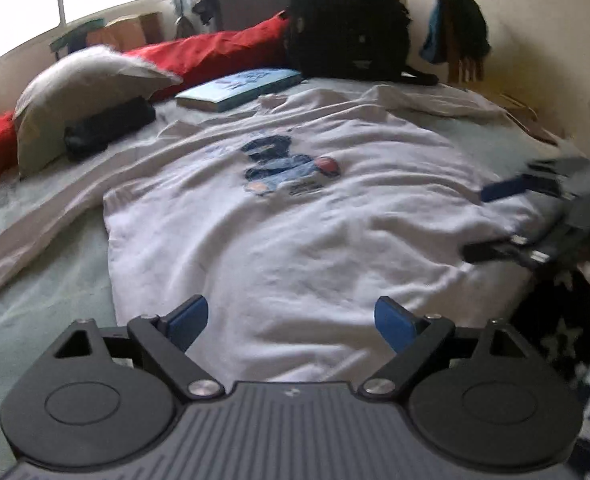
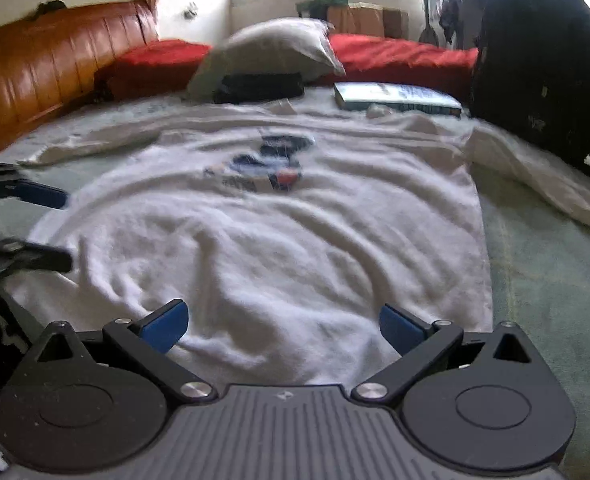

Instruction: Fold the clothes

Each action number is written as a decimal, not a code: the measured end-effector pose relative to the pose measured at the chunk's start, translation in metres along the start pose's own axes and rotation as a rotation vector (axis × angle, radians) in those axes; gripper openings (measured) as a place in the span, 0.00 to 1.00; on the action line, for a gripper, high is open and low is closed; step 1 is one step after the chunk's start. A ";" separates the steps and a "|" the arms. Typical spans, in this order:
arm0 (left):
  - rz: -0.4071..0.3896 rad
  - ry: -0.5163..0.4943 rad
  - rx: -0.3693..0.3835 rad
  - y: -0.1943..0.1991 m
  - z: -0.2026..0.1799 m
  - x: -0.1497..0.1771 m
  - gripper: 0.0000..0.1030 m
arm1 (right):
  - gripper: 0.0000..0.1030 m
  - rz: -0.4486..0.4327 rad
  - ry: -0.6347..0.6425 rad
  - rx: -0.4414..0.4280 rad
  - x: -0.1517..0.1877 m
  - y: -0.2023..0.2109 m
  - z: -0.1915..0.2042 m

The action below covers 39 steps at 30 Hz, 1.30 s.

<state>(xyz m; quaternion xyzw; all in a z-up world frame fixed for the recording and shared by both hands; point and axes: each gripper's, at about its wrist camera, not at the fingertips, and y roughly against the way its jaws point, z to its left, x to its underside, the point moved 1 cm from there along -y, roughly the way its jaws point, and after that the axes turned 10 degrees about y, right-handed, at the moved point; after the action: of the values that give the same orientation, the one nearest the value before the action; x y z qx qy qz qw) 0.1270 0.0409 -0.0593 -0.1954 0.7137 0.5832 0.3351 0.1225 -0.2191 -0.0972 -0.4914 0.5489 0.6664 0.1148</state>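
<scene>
Left gripper [image 1: 291,320] hangs with jaws spread wide, nothing between them, white sweatshirt [image 1: 295,208] flat on the bed just ahead. Right gripper [image 2: 281,326] matches it, jaws released over the same sweatshirt's hem.

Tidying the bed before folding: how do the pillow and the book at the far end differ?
The pillow is white, puffy and propped at a tilt; the book is light blue, thin and lies flat. A dark pouch sits against the pillow; the book sits beside the black backpack. Both lie beyond the white shirt.
</scene>
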 end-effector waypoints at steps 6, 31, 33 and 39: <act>0.029 0.128 -0.005 0.004 0.025 0.016 0.88 | 1.00 0.017 0.006 0.000 0.024 0.002 -0.004; -0.025 0.178 -0.032 -0.018 0.053 -0.055 0.89 | 1.00 0.008 0.023 0.017 0.026 -0.001 -0.001; -0.001 0.124 0.004 -0.019 0.032 -0.042 0.90 | 1.00 0.008 0.022 0.018 0.026 -0.001 -0.001; 0.058 0.048 -0.044 -0.016 0.002 0.003 0.91 | 1.00 0.009 0.029 0.022 0.027 0.002 0.001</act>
<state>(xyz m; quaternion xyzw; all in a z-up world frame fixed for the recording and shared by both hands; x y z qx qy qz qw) 0.1362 0.0396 -0.0729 -0.1961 0.7138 0.6035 0.2964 0.1075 -0.2296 -0.1172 -0.4972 0.5601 0.6535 0.1092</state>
